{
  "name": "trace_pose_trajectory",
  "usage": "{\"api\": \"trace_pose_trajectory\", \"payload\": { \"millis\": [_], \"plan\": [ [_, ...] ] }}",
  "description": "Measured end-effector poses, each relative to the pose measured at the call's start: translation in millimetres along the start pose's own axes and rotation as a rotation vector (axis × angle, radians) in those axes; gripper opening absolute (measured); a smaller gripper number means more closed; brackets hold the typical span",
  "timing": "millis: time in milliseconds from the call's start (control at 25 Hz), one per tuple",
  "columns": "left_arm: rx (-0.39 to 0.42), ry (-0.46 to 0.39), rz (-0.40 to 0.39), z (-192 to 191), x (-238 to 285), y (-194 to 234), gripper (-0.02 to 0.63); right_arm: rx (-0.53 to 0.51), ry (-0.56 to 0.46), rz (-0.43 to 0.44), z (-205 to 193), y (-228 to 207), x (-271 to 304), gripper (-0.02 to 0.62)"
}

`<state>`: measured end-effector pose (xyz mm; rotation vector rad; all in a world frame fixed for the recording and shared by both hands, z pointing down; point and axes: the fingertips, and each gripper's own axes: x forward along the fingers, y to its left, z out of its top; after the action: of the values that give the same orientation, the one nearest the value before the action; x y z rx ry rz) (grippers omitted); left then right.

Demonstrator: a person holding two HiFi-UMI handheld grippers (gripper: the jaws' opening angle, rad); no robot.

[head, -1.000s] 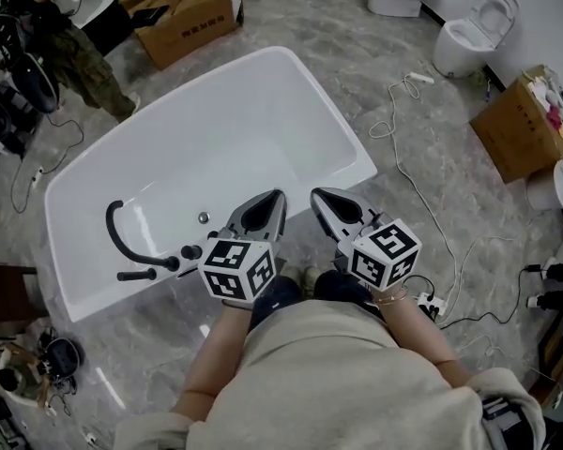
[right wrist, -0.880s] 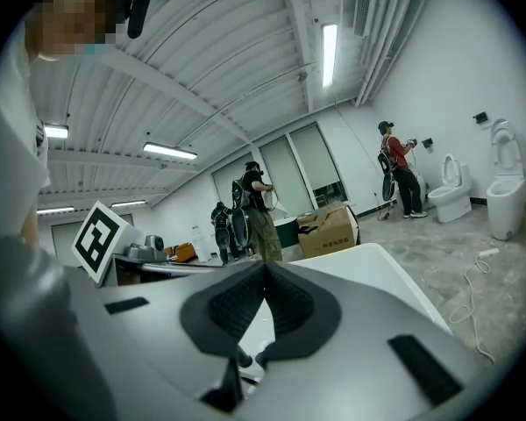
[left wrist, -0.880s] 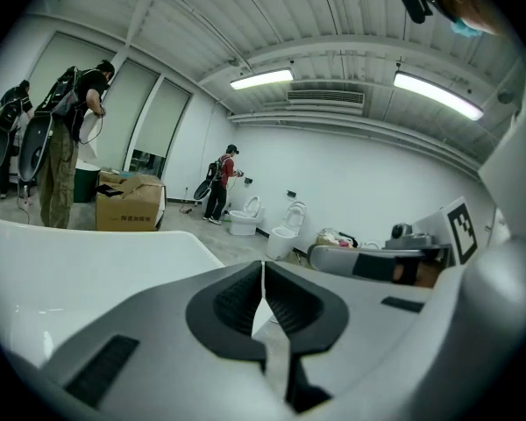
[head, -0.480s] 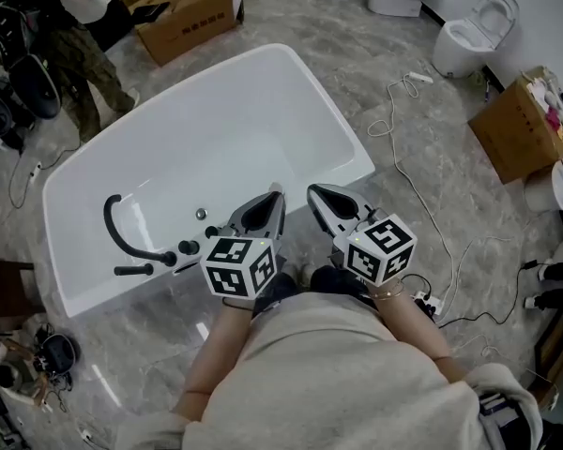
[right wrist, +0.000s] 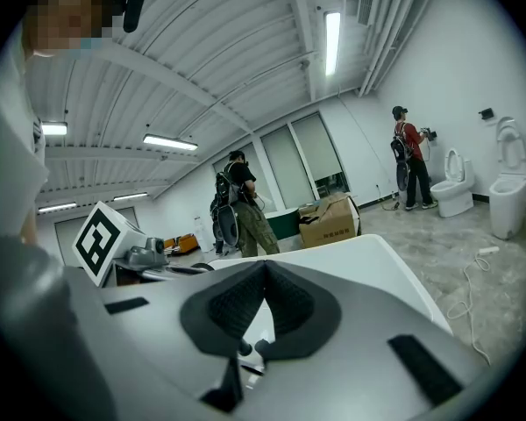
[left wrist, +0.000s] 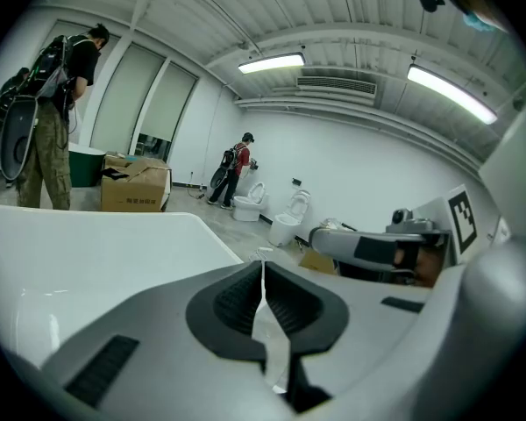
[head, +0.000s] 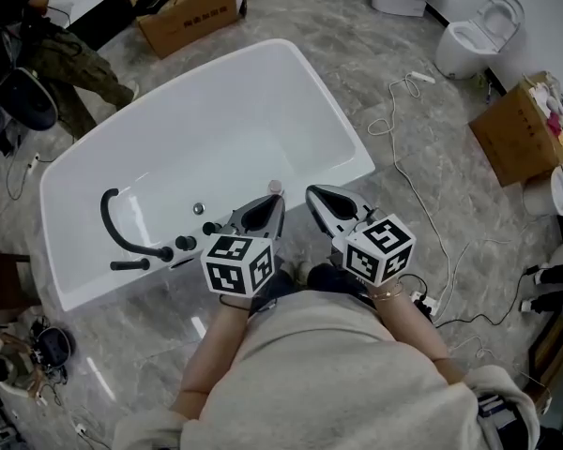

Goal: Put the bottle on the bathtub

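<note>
A white bathtub (head: 359,170) lies slantwise on the marble floor, with a black curved faucet (head: 119,233) and knobs at its left end. Both grippers hover side by side over its near rim. My left gripper (head: 277,198) is shut, its pads meeting at the tips (left wrist: 263,266), with only white tub showing behind them. My right gripper (head: 311,193) is shut too (right wrist: 265,266) and holds nothing. A small pale pinkish cap (head: 275,187) peeks out just past the left gripper's tip. The rest of it is hidden, so I cannot tell if it is the bottle.
Cardboard boxes stand at the back (head: 192,7) and at the right (head: 521,125). Two toilets (head: 474,31) line the far right wall. White cables (head: 422,204) and a power strip (head: 422,300) trail across the floor on the right. A person (head: 47,54) stands at the back left.
Both grippers stay shut over the near rim. The view has shifted slightly and the small pale cap now shows beyond the left gripper's tip. The person at the back left has moved.
</note>
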<state>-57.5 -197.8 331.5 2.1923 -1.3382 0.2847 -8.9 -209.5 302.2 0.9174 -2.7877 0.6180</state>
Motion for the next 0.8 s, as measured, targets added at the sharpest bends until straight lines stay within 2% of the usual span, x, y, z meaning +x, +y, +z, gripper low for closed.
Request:
{"api": "trace_pose_trajectory", "payload": {
  "millis": [520,800],
  "plan": [
    [0.01,0.005,-0.009,-1,1,-3,0.014,0.009,0.01,0.026,-4,4,0,-0.002],
    [0.035,0.016,0.0,-7,1,-2,0.014,0.005,0.039,0.01,-11,2,0,-0.002]
  ]
}}
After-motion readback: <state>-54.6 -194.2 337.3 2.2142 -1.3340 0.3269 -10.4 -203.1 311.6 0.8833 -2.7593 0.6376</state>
